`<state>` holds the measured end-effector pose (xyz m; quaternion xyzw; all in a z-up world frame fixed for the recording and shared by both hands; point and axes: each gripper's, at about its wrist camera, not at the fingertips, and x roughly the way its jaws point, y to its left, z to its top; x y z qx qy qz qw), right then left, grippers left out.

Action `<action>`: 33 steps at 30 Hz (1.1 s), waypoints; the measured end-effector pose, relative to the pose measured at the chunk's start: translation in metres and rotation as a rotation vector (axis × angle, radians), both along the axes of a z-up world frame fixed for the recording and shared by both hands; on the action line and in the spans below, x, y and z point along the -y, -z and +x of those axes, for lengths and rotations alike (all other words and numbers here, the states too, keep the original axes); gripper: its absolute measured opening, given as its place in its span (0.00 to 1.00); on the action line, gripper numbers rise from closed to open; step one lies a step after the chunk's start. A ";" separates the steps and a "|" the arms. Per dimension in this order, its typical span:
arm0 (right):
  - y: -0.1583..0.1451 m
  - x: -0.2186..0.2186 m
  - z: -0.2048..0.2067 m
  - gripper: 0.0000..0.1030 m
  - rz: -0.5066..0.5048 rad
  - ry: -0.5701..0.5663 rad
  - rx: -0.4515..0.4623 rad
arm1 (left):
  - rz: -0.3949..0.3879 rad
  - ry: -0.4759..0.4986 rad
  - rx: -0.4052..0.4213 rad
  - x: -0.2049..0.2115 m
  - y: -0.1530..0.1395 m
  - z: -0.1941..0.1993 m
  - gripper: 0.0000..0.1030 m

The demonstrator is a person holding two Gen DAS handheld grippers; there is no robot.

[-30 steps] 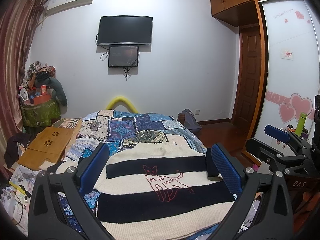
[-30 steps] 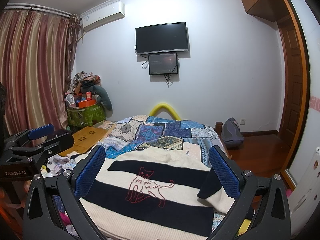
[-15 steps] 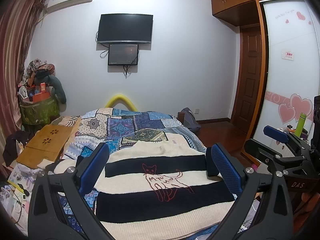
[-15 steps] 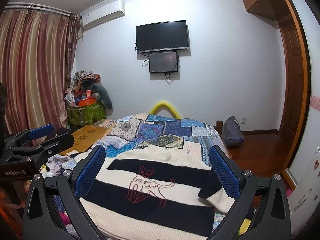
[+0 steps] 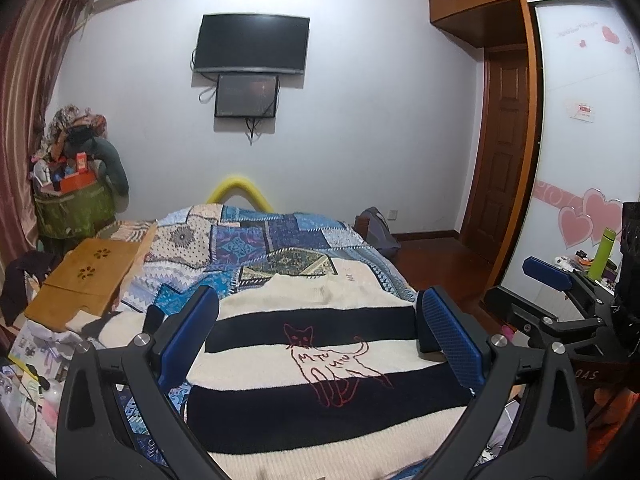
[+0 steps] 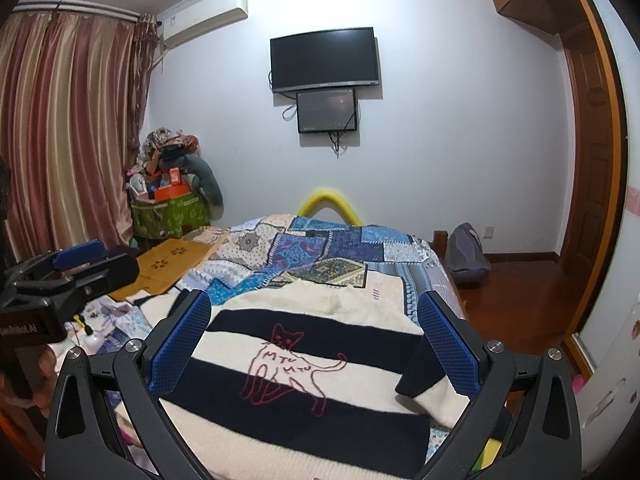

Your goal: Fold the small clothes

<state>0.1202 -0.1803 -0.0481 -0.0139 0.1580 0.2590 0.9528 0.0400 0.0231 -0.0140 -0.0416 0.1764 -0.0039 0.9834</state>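
Observation:
A cream and navy striped sweater (image 5: 320, 396) with a red outlined cat lies spread flat on the bed's near end; it also shows in the right wrist view (image 6: 304, 380). My left gripper (image 5: 320, 344) is open and empty, held above the sweater. My right gripper (image 6: 316, 344) is open and empty, also above the sweater. A folded sleeve (image 6: 424, 388) lies at the sweater's right side. Each gripper shows in the other's view: the right one (image 5: 568, 312), the left one (image 6: 60, 280).
A blue patchwork quilt (image 5: 272, 248) covers the bed. A wooden lap table (image 5: 84, 280) lies at the bed's left. A heaped green basket (image 5: 72, 208) stands in the left corner. A bag (image 6: 466, 256) sits on the wooden floor right. A door and wardrobe (image 5: 508, 152) are at right.
Both grippers have tilted slightly, so the room sits a little lower in view. The sweater has not moved and both grippers stay open.

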 end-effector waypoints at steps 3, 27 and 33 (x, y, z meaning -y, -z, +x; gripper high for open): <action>0.009 -0.004 0.024 0.99 -0.016 0.015 -0.032 | -0.010 -0.020 -0.030 -0.014 0.008 0.026 1.00; 0.128 -0.030 0.268 0.68 -0.271 -0.050 -0.482 | -0.055 -0.086 -0.780 -0.174 0.207 0.309 0.62; 0.151 -0.053 0.302 0.46 -0.362 -0.085 -0.535 | -0.027 0.019 -0.816 -0.150 0.230 0.336 0.16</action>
